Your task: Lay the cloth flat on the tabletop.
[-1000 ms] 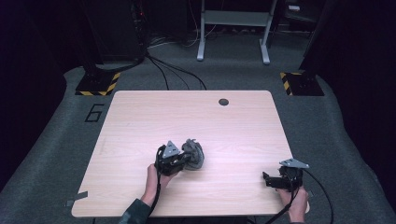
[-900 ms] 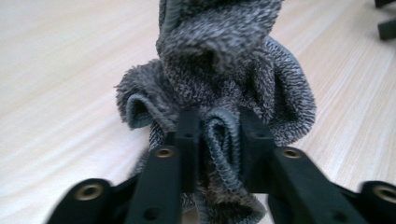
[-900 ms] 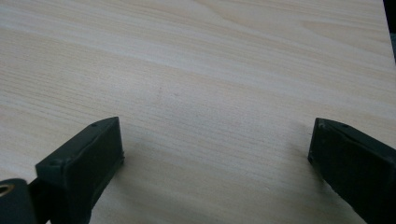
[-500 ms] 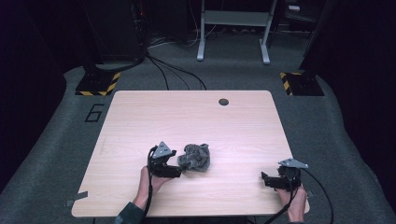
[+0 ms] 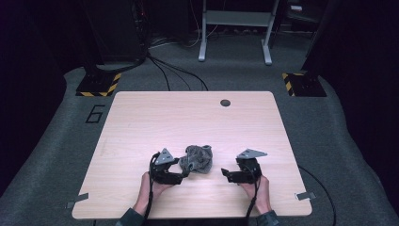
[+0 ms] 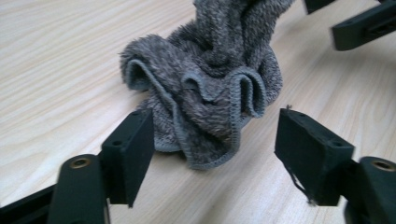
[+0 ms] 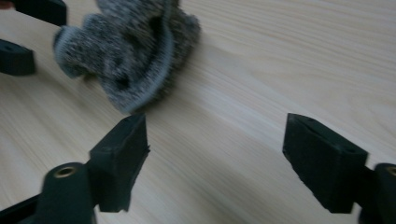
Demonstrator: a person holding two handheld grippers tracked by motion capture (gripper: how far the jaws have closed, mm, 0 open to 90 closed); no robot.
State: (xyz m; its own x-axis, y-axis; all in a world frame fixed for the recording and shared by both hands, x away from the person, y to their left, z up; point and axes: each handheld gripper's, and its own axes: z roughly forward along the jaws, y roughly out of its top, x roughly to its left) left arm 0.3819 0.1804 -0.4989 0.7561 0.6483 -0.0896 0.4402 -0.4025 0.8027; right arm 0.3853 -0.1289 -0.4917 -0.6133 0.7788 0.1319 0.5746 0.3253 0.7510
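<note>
Two tools flank our crumpled grey towel (image 5: pixel 197 158) on the counter (image 5: pixel 141 117): left tool (image 6: pixel 212 144) and right tool (image 7: pixel 215 154), both parted, empty, just closing. Soft, light, floppy; we'd pinch its stitched hem.

A single dark numeral "6" (image 5: pixel 95 113) is marked on the grey floor (image 5: pixel 56 150), just off the far left corner of the tabletop (image 5: pixel 141 122). I can read no other writing anywhere.
</note>
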